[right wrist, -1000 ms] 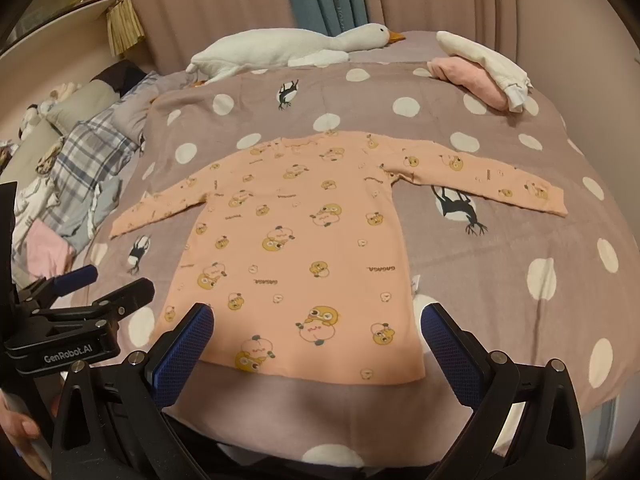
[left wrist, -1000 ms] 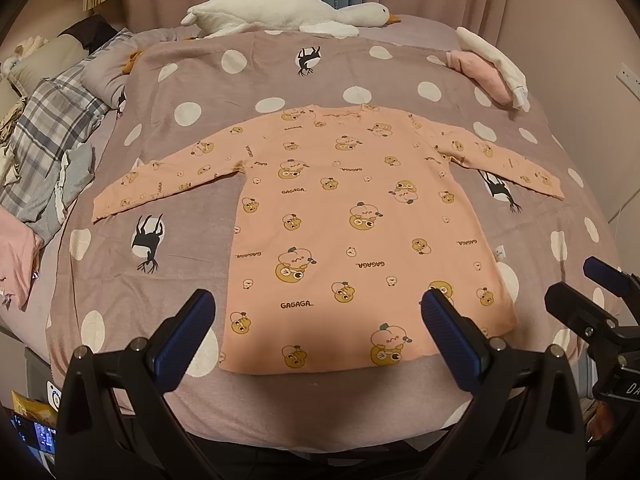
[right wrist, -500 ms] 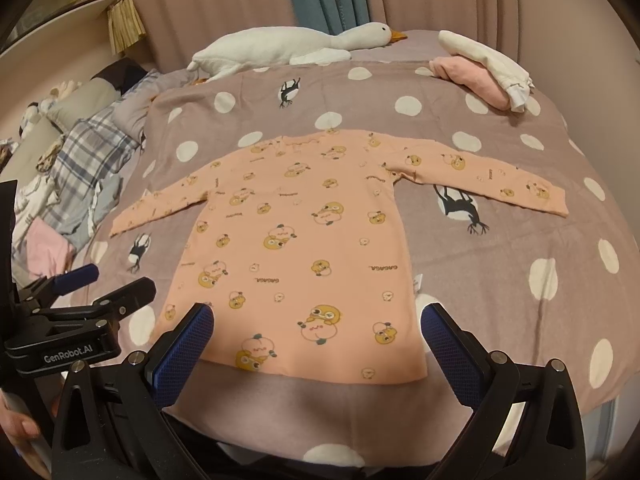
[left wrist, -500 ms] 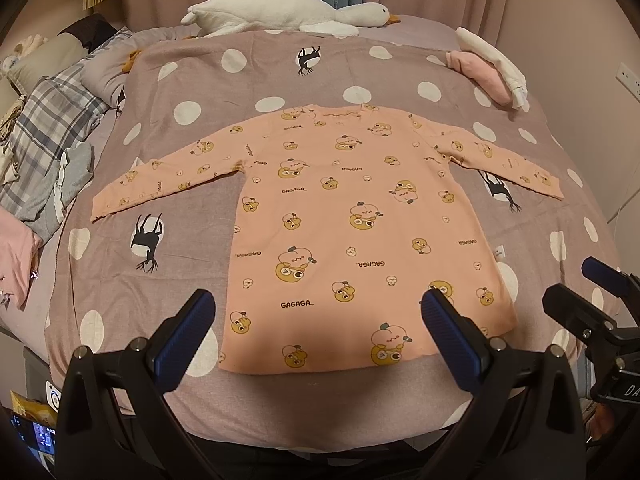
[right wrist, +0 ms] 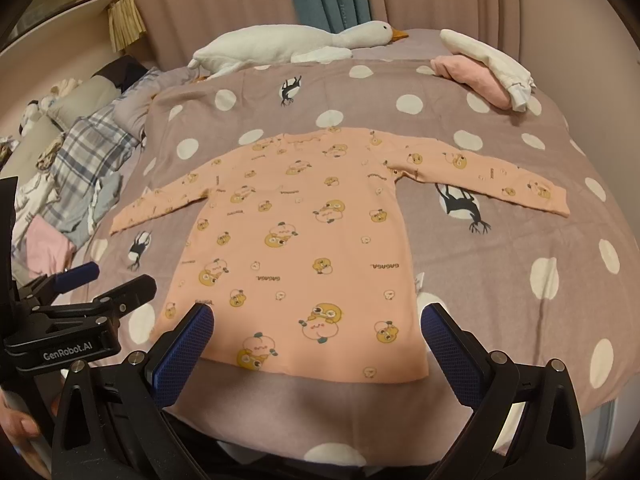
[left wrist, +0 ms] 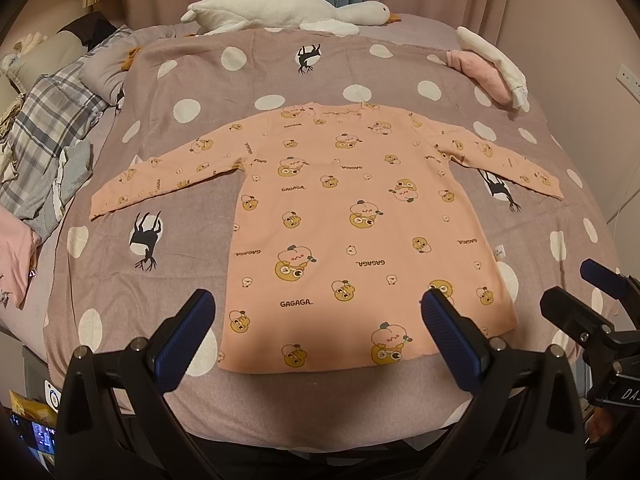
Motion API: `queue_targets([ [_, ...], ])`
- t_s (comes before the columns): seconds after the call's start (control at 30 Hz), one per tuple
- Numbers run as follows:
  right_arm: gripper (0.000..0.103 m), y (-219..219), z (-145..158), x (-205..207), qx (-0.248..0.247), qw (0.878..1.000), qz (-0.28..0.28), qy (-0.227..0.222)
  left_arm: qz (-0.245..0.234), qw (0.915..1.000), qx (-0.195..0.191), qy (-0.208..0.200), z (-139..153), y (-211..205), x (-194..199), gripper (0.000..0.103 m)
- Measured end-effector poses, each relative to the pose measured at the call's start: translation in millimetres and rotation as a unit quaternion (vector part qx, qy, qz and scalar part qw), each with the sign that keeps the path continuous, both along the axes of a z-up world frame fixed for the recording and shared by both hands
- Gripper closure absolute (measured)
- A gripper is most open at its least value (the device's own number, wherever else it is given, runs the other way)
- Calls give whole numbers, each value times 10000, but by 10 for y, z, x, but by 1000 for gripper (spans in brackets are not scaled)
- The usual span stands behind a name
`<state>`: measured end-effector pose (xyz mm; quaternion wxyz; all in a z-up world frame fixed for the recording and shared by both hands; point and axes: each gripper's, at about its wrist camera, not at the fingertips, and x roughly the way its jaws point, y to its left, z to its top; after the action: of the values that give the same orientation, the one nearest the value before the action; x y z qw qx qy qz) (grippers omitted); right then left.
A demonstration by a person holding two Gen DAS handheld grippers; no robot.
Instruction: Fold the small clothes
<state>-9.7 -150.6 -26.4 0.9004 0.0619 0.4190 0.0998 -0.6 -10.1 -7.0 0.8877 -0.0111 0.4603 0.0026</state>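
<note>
I see a small peach-pink long-sleeved cotton top printed with cartoon ducks and "GAGAGA" lettering (left wrist: 352,216) lying flat and face up on the bed, on a mauve bedspread with white polka dots and black deer figures (left wrist: 256,76). Both sleeves are spread out, one toward 9 o'clock and one toward 3 o'clock, and the hem sits nearest me at 6 o'clock.

My left tongs (left wrist: 318,314) are released, blue pads wide apart, hovering just short of the hem and holding nothing. My right tongs (right wrist: 316,328) are likewise spread wide over the hem edge, gripping nothing (I cannot tell whether either pad brushes the fabric). In the right wrist view the left tongs show at 9 o'clock, beside the top's lower corner.

At 12 o'clock a white plush goose with an orange beak (left wrist: 288,14) lies across the far end of the bed. Near 2 o'clock sits a folded pink garment (right wrist: 472,78) with a white one (right wrist: 492,60) resting on it. A grey plaid cloth (left wrist: 52,120) is heaped at 9 o'clock, well apart from the top.
</note>
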Motion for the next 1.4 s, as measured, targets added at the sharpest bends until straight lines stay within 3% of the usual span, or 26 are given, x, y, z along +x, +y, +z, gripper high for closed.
queue_targets([
  [1.4, 1, 36, -45, -19, 11, 10000, 3, 38, -47, 10000, 38, 60, -23, -1, 20, 0],
])
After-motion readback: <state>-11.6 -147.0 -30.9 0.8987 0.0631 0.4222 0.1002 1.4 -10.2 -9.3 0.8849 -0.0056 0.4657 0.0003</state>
